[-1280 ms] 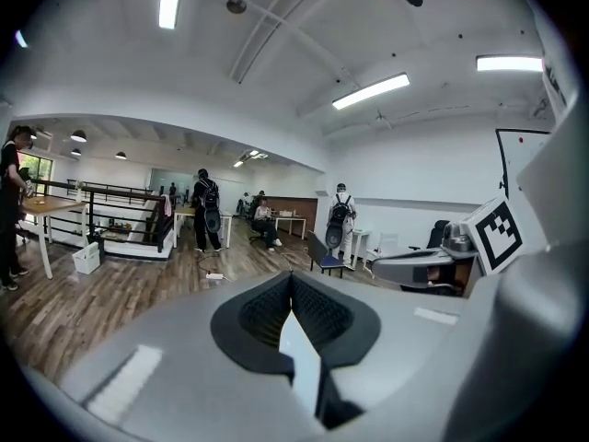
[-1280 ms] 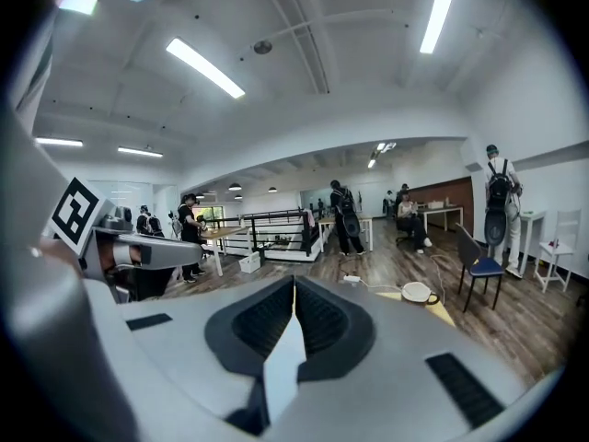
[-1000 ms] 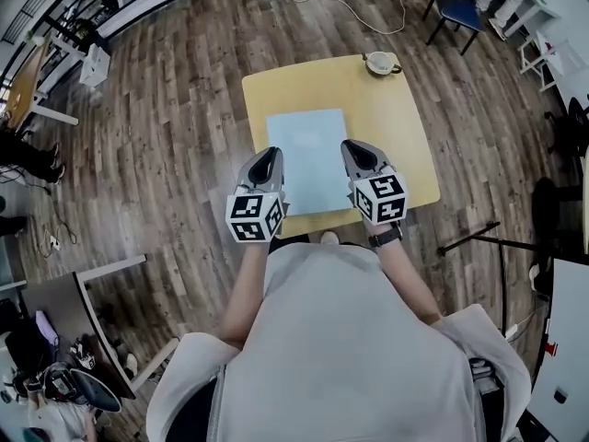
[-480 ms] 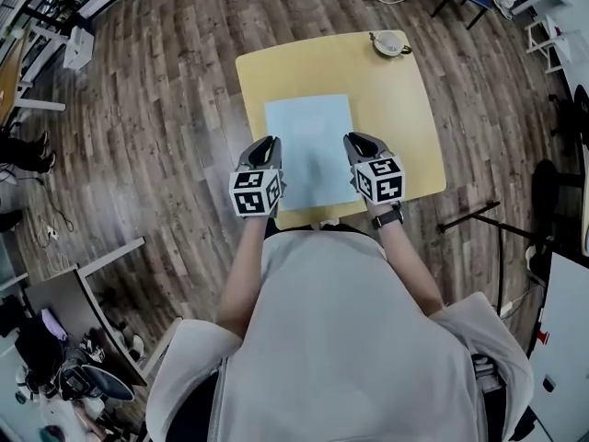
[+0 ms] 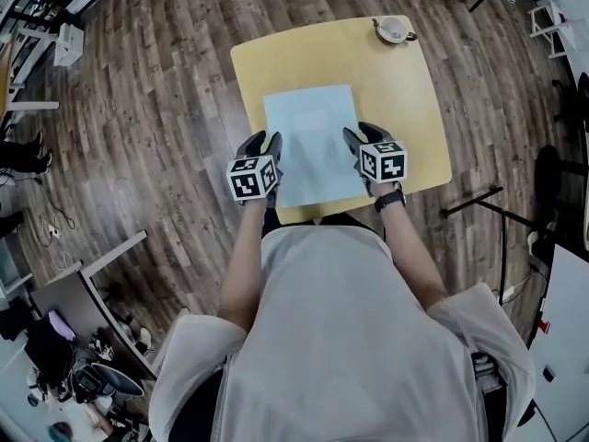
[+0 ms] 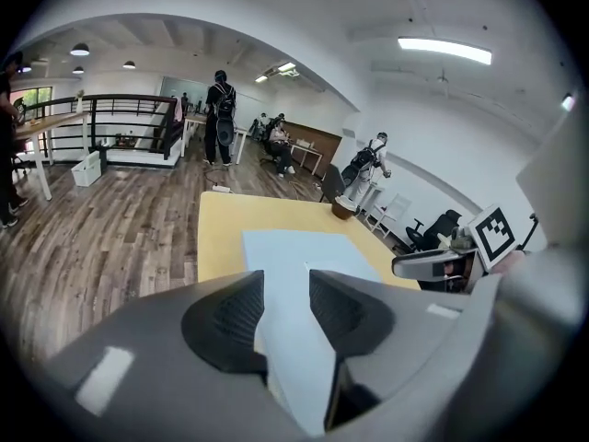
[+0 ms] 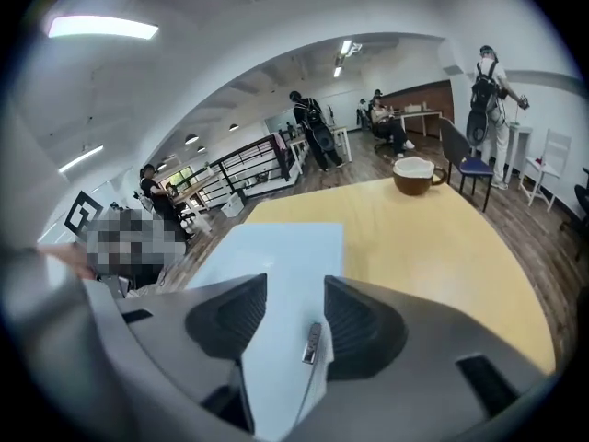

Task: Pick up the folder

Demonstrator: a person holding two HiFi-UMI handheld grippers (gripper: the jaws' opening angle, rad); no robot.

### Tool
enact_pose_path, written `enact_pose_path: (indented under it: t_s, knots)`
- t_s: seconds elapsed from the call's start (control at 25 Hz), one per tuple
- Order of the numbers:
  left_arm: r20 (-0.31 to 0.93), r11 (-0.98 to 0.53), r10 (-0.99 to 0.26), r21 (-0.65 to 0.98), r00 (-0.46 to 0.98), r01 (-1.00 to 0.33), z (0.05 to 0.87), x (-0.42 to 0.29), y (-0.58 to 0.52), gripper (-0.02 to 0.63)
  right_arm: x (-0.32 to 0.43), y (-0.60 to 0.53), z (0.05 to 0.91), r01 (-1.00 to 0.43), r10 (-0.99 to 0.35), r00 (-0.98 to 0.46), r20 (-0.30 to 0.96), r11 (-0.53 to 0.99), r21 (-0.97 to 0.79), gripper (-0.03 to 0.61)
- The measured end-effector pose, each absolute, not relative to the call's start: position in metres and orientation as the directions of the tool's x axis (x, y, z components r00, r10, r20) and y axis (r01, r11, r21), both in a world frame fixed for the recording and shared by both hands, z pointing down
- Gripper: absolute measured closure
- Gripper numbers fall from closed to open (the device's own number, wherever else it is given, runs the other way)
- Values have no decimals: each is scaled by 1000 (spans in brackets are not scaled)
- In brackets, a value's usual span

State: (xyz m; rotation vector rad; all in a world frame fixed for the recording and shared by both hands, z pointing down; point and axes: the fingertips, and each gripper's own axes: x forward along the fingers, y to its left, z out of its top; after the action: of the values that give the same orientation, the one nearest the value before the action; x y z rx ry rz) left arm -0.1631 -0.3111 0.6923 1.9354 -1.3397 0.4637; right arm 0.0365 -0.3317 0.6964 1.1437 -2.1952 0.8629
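A light blue folder (image 5: 313,141) lies flat on the yellow table (image 5: 405,109), in front of the person. My left gripper (image 5: 268,144) is low at the folder's near left edge and my right gripper (image 5: 353,139) at its near right edge. Both have just been opening their jaws and stand open. In the left gripper view the folder (image 6: 294,256) shows through the gap of the left gripper (image 6: 285,288), untouched by the pads. The right gripper view shows the same: the folder (image 7: 285,256) lies beyond the right gripper (image 7: 293,307), with no pad on it.
A cup (image 5: 394,29) stands at the table's far right corner, also the cup (image 7: 414,175) in the right gripper view. Wooden floor surrounds the table. A black stand (image 5: 479,201) is at the right. People stand far back in the room.
Both grippers have sunk toward the table and moved forward, ending beside the folder's near edges. The folder has not moved.
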Motion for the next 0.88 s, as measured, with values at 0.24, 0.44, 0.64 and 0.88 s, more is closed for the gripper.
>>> enact_pose_path:
  t_s: [0.24, 0.44, 0.64, 0.88]
  knots:
    - [675, -152, -591, 443, 441, -883, 719, -164, -310, 375, 39, -336, 722, -843, -494, -534, 686, 373, -388, 310]
    - [673, -109, -538, 541, 507, -834, 736, -155, -305, 263, 45, -340, 740, -837, -500, -546, 672, 289, -465, 279]
    - [672, -42, -522, 595, 526, -803, 752, -155, -304, 252, 41, -336, 756, -833, -462, -552, 694, 261, -488, 278]
    - [672, 15, -513, 629, 534, -777, 759, -153, -305, 315, 40, -336, 761, -803, -419, -594, 686, 259, -537, 279]
